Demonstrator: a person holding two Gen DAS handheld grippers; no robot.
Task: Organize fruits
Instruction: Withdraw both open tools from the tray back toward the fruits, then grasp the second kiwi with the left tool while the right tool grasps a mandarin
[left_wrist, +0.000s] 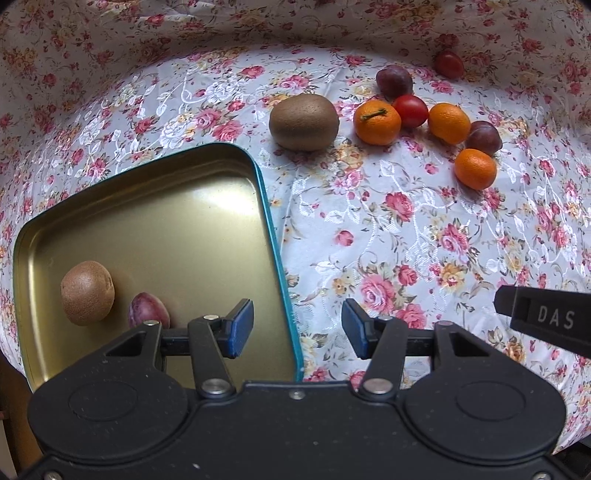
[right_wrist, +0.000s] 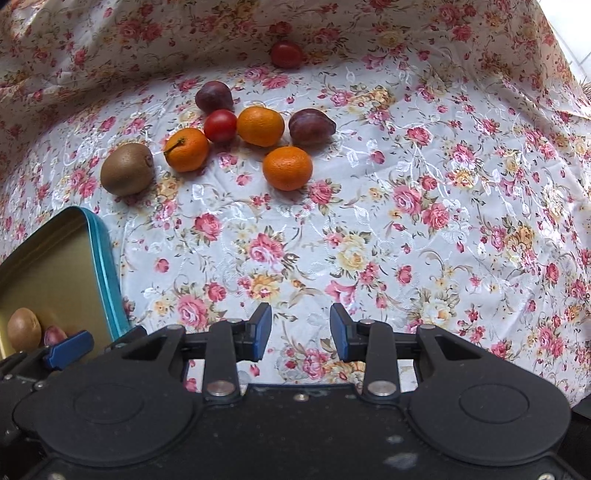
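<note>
A gold tin tray with a teal rim (left_wrist: 271, 229) lies at the left; a kiwi (left_wrist: 87, 292) and a plum (left_wrist: 147, 314) rest inside it. My left gripper (left_wrist: 297, 328) hangs open over the tray's right edge, nothing between its blue pads. Loose on the floral cloth lie a kiwi (left_wrist: 303, 122), three mandarins (left_wrist: 376, 122) (left_wrist: 448, 123) (left_wrist: 474, 168), two plums (left_wrist: 394, 81) (left_wrist: 484, 136) and two tomatoes (left_wrist: 410, 110) (left_wrist: 448, 63). My right gripper (right_wrist: 300, 338) is open and empty above bare cloth, well short of the nearest mandarin (right_wrist: 287, 168) and kiwi (right_wrist: 127, 168).
The floral cloth (right_wrist: 406, 221) covers the table and rises as a backdrop behind the fruit. The tray's corner (right_wrist: 98, 236) shows at the left of the right wrist view, with the left gripper's blue pad (right_wrist: 68, 349) beside it. The right gripper's black body (left_wrist: 546, 317) juts in.
</note>
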